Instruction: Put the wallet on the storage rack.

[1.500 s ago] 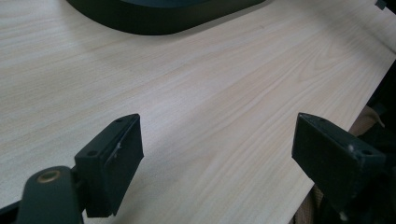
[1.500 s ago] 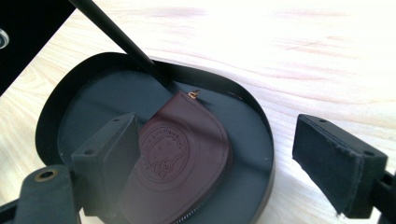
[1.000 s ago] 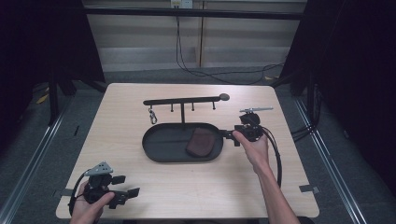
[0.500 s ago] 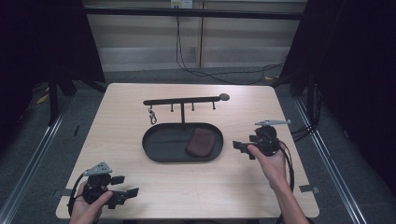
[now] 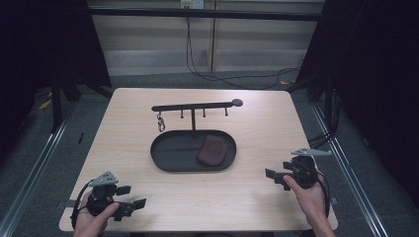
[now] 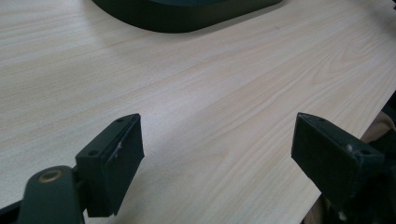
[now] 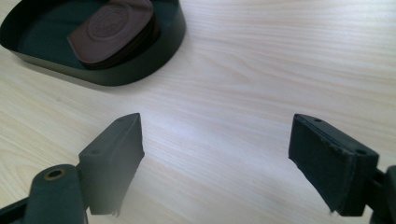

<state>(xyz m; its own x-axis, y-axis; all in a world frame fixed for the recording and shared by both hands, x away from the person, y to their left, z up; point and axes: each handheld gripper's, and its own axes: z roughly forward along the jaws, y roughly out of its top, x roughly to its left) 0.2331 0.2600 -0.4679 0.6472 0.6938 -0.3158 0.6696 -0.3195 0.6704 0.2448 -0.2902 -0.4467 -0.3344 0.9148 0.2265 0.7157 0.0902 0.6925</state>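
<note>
A pale wood-grain table (image 5: 247,197) stands on a grey floor between dark curtains, with cables trailing along the back wall. On it sits a black oval tray (image 5: 168,153) with a hook rack (image 5: 192,106) rising behind it; a metal clasp (image 5: 160,122) hangs from the rack's left end. The high view takes in the rack and both hands. The right gripper view brings out the embossed round stamp on the brown leather pouch (image 7: 114,25), which lies inside the tray's right half. The right gripper (image 5: 275,177) hovers near the table's right edge, well apart from the tray, jaws spread wide and empty. The left gripper (image 5: 132,207) sits at the near left corner, likewise wide open, holding nothing.
</note>
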